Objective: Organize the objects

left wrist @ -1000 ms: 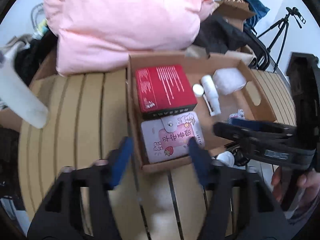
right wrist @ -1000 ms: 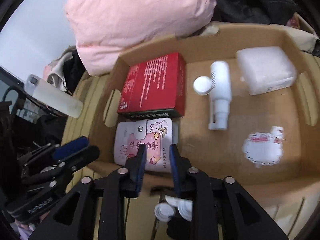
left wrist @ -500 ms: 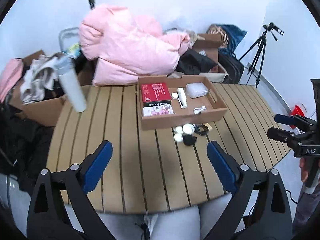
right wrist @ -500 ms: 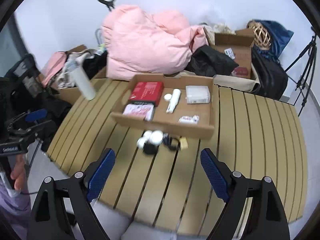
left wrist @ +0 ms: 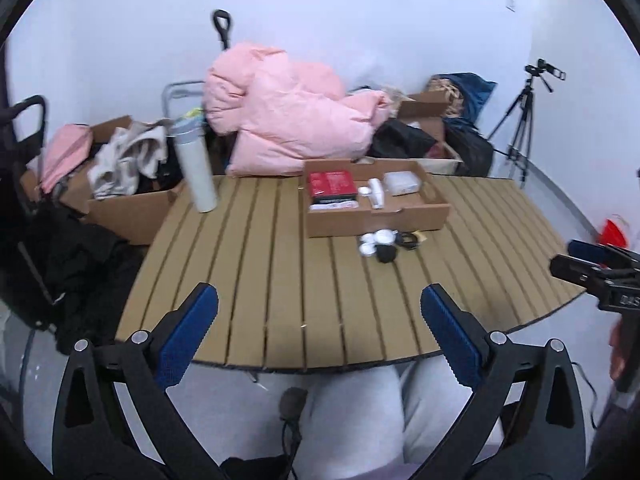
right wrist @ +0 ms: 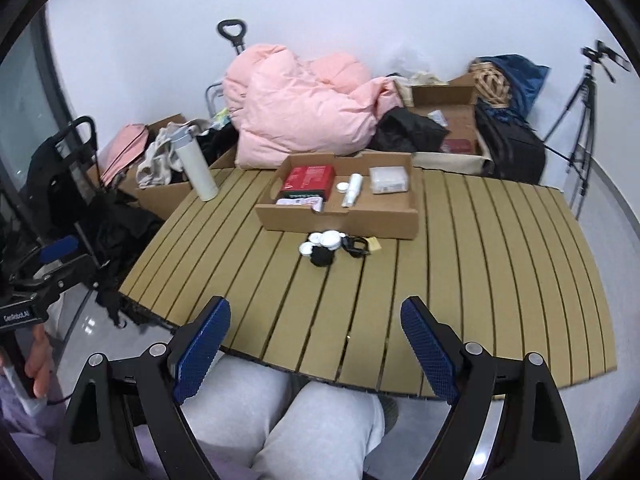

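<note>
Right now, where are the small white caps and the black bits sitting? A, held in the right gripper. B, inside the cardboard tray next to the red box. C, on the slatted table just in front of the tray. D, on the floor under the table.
C: the white caps and black bits lie on the slatted table, outside the front wall of the cardboard tray.
</note>
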Available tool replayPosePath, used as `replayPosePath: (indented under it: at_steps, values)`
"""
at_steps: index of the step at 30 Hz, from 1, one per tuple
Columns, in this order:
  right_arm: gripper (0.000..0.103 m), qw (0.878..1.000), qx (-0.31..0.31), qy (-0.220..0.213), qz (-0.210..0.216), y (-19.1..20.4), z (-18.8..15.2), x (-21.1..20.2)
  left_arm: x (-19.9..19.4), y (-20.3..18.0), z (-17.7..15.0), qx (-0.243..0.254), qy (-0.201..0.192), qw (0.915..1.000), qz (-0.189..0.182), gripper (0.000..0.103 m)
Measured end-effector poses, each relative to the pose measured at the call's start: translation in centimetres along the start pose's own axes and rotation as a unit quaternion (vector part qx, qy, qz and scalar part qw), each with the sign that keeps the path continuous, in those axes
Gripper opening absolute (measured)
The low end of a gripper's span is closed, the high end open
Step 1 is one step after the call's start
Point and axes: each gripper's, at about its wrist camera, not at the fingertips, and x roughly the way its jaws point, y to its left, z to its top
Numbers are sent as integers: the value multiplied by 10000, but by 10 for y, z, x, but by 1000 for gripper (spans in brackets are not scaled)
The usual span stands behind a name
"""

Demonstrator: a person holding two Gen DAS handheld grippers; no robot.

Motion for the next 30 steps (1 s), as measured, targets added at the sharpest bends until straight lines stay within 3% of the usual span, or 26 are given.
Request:
replayPosePath:
  at_steps: [7, 12, 16, 17, 19, 20, 24, 27, 30]
  values:
    - [90, 9981, -183, -581, 132, 21, -78, -1, 5, -21, -59, 175, 2, 9994, -315, 101]
    - [90, 9989, -25, -449, 147, 15, -105, 21, 25, -30, -66, 248, 194, 9984, -479, 101]
    - [94, 9890, -40, -1449, 311, 8, -108, 15, 45, -29, -70, 164, 288, 9978, -578, 102]
    - [94, 9893, -74, -1426, 301, 7, -109, 23, 53, -29, -71, 144, 307, 9977, -584, 102]
    - [94, 9969, -211, -577, 501, 5, -106, 54, 63, -30, -71, 155, 355, 9976, -574, 102]
    - [94, 9976, -236, -405, 508, 4, -107, 63, 71, -29, -70, 175, 342, 9975, -595, 102]
    - [94, 9987, -291, -138, 396, 1, -102, 92, 104, -21, -65, 189, 175, 9981, -555, 102]
    - [94, 9992, -369, -30, 123, -1, -82, 125, 148, -15, -58, 241, 470, 9972, -524, 102]
    - [94, 9992, -372, 96, 132, -6, -56, 169, 189, -11, -49, 233, 556, 9965, -576, 102]
